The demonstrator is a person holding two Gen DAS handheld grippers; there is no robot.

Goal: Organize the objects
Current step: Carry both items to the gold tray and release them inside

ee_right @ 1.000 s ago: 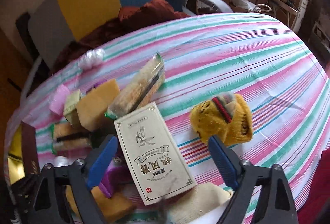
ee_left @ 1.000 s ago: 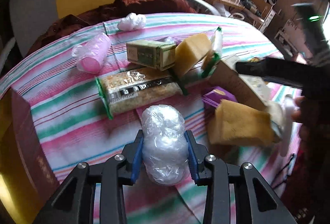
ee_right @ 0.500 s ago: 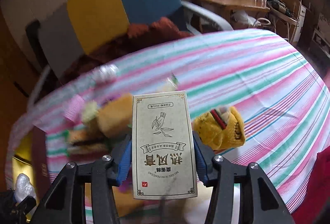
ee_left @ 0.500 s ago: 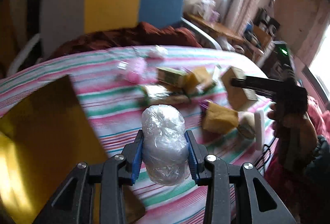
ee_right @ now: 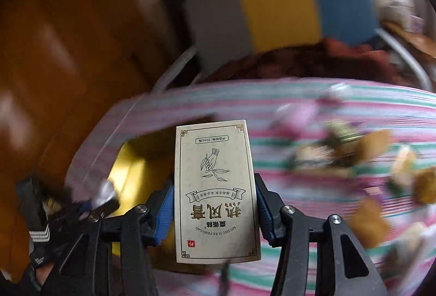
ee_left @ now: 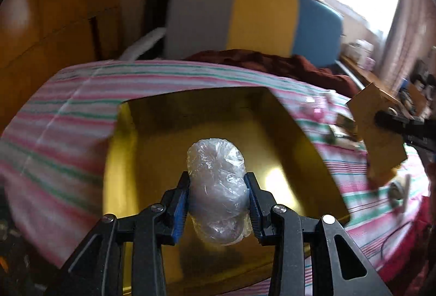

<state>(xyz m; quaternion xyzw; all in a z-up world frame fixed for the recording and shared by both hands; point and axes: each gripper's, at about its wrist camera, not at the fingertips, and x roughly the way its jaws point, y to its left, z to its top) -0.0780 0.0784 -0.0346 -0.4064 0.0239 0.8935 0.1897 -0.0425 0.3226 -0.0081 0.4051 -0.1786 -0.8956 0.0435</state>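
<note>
My left gripper (ee_left: 217, 203) is shut on a clear plastic-wrapped bundle (ee_left: 216, 187) and holds it above the open gold box (ee_left: 286, 118) on the striped tablecloth. My right gripper (ee_right: 215, 211) is shut on a beige carton with Chinese lettering (ee_right: 216, 187), held upright in the air to the right of the gold box (ee_right: 128, 167). The carton (ee_left: 377, 129) and right gripper also show at the right of the left wrist view. The left gripper with its bundle (ee_right: 105, 193) shows blurred at the lower left of the right wrist view.
Several loose packets and yellow sponges (ee_right: 340, 151) lie blurred on the striped cloth (ee_left: 68, 110) to the right. A grey, yellow and blue chair back (ee_left: 253, 20) with a dark red cloth (ee_left: 272, 61) stands behind the table. A wooden cabinet (ee_right: 49, 50) is at left.
Both grippers have swung left with their loads. The left one now holds the bundle over the gold box; the right one has carried the carton away from the pile towards the box.
</note>
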